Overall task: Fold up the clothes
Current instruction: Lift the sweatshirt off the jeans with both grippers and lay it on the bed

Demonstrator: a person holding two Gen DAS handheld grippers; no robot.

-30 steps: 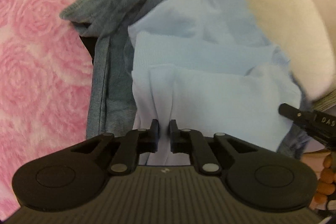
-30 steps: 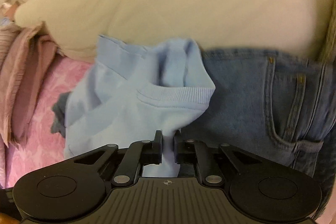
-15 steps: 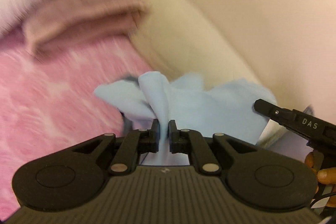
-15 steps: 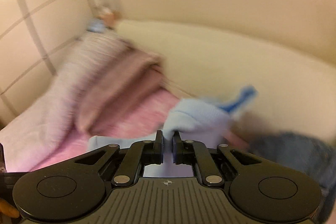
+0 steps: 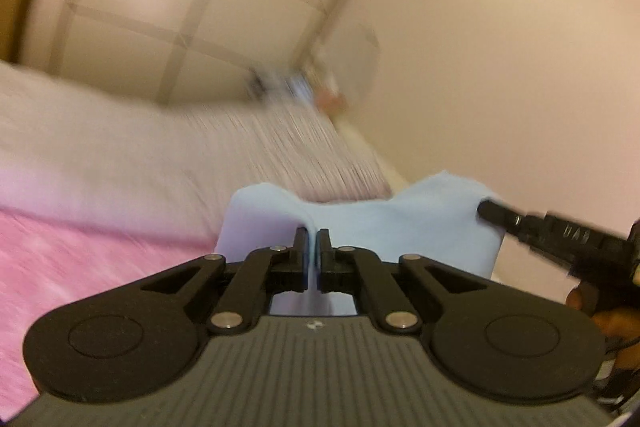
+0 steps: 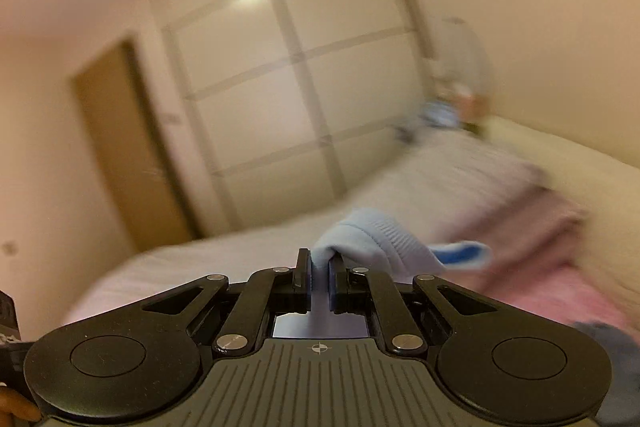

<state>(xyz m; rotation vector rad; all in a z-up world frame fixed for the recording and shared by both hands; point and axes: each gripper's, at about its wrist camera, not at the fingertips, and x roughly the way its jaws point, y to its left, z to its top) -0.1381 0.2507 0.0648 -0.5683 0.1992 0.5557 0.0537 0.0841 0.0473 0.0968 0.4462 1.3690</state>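
Observation:
A light blue garment [image 5: 400, 227] hangs lifted above the bed, held between both grippers. My left gripper [image 5: 313, 233] is shut on one bunched edge, its jaws closing tight on the cloth. In the left wrist view the right gripper [image 5: 486, 207] pinches the garment's far corner. In the right wrist view my right gripper [image 6: 319, 257] is shut on a ribbed fold of the same garment [image 6: 372, 233], which trails off to the right. Both views are blurred by motion.
A pink rose-patterned bedspread [image 5: 80, 259] and pale folded bedding [image 5: 120, 155] lie below. Blue jeans [image 6: 612, 343] show at the lower right. A panelled wardrobe [image 6: 300, 87] and a wooden door [image 6: 120, 147] stand beyond. A hand [image 5: 612, 319] holds the right gripper.
Both grippers have swung up and away from the pile of jeans, carrying the blue garment off the bed. The views now face the wardrobe and wall instead of the bedspread.

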